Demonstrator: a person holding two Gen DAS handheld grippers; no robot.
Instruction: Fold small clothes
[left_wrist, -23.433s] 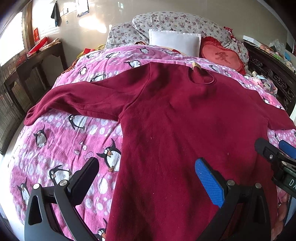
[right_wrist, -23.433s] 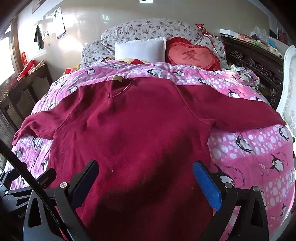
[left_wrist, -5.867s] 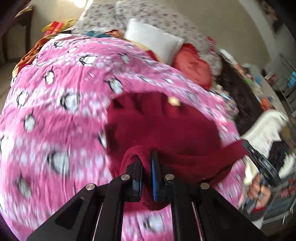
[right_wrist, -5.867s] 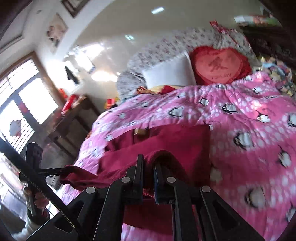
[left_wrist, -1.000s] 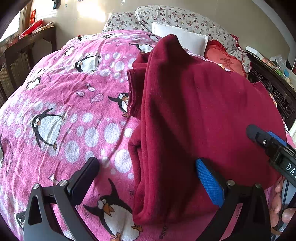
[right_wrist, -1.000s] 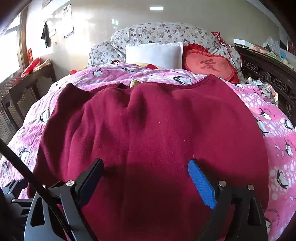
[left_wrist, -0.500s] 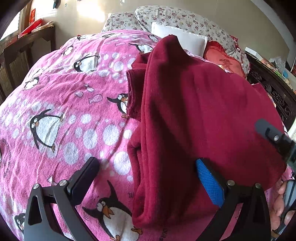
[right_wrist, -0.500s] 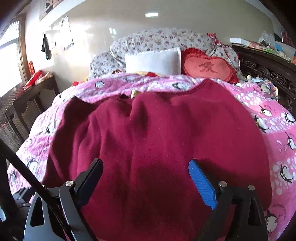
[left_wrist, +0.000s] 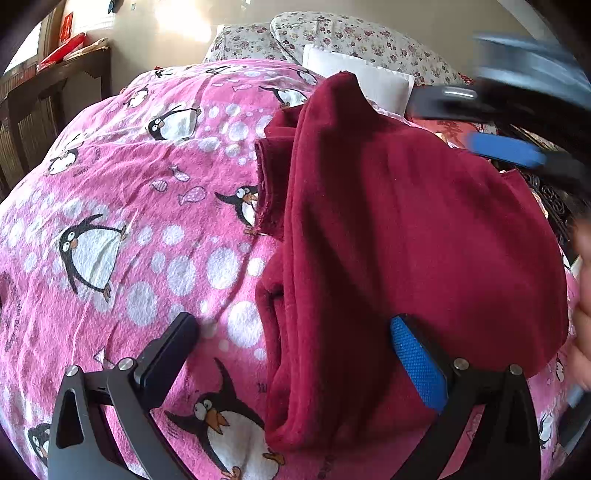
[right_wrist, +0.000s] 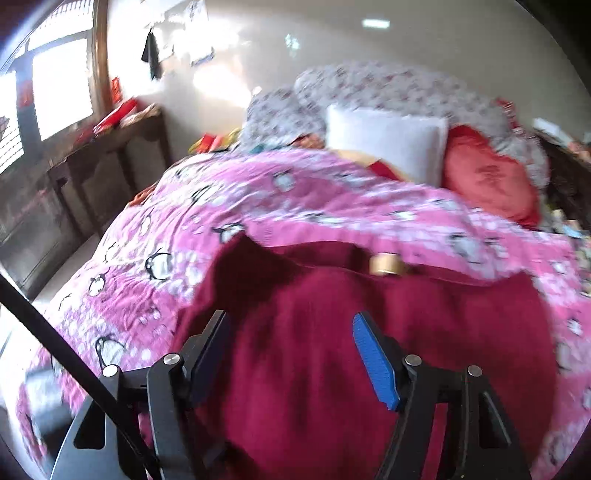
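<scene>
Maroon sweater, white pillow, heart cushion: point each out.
maroon sweater (left_wrist: 406, 240), left wrist view, middle of the folded top layer.
white pillow (right_wrist: 384, 144), right wrist view, middle of its front face.
heart cushion (right_wrist: 487, 177), right wrist view, middle of its red face.

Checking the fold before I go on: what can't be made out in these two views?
- Left wrist: the right gripper is a motion-blurred streak, covering the far right of the red sweater.
- Right wrist: whole view blurred; the tan neck label is unreadable.
- Both: the sweater's near hem is cut off behind the fingers.
</scene>
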